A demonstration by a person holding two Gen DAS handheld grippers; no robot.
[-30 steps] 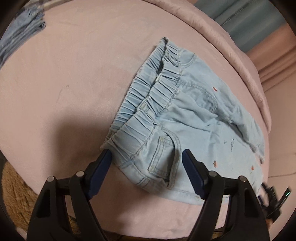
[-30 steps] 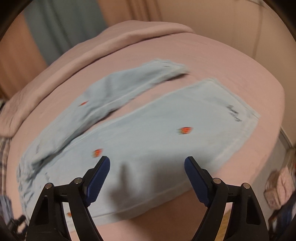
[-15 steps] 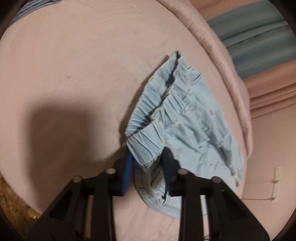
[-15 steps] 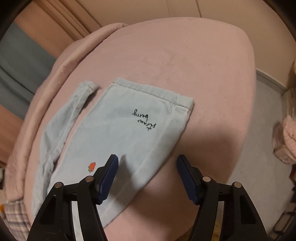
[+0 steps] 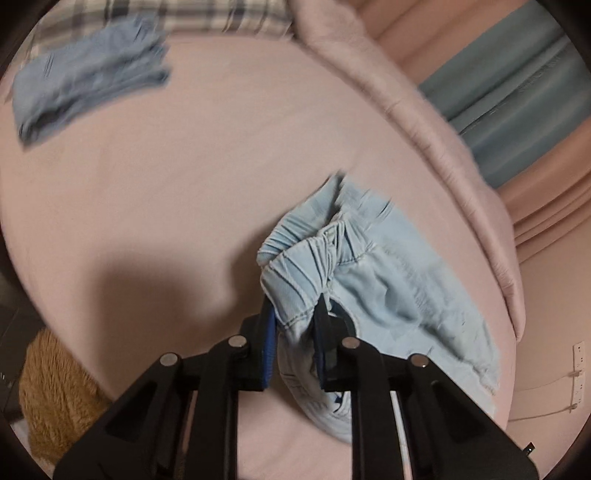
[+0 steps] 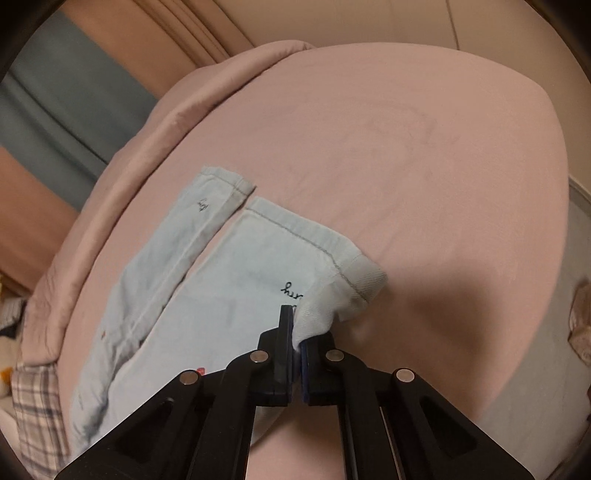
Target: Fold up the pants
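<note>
Light blue denim pants (image 5: 391, 280) lie on a pink bed (image 5: 184, 184). In the left wrist view my left gripper (image 5: 295, 314) is shut on the near corner of the elastic waistband, which is bunched and lifted. In the right wrist view the two pant legs (image 6: 229, 266) stretch away to the left, with black script and a red strawberry mark on the near leg. My right gripper (image 6: 295, 328) is shut on the near hem corner of that leg, which is lifted and curled.
A folded blue garment (image 5: 88, 74) lies at the far left of the bed, beside plaid fabric (image 5: 177, 14). A rolled pink duvet (image 5: 424, 110) runs along the far side. A brown furry thing (image 5: 55, 398) sits below the bed edge. Curtains hang behind.
Both grippers have shut on the pants: the left on the waistband corner, the right on the leg hem corner. Both corners are now lifted off the bed.
</note>
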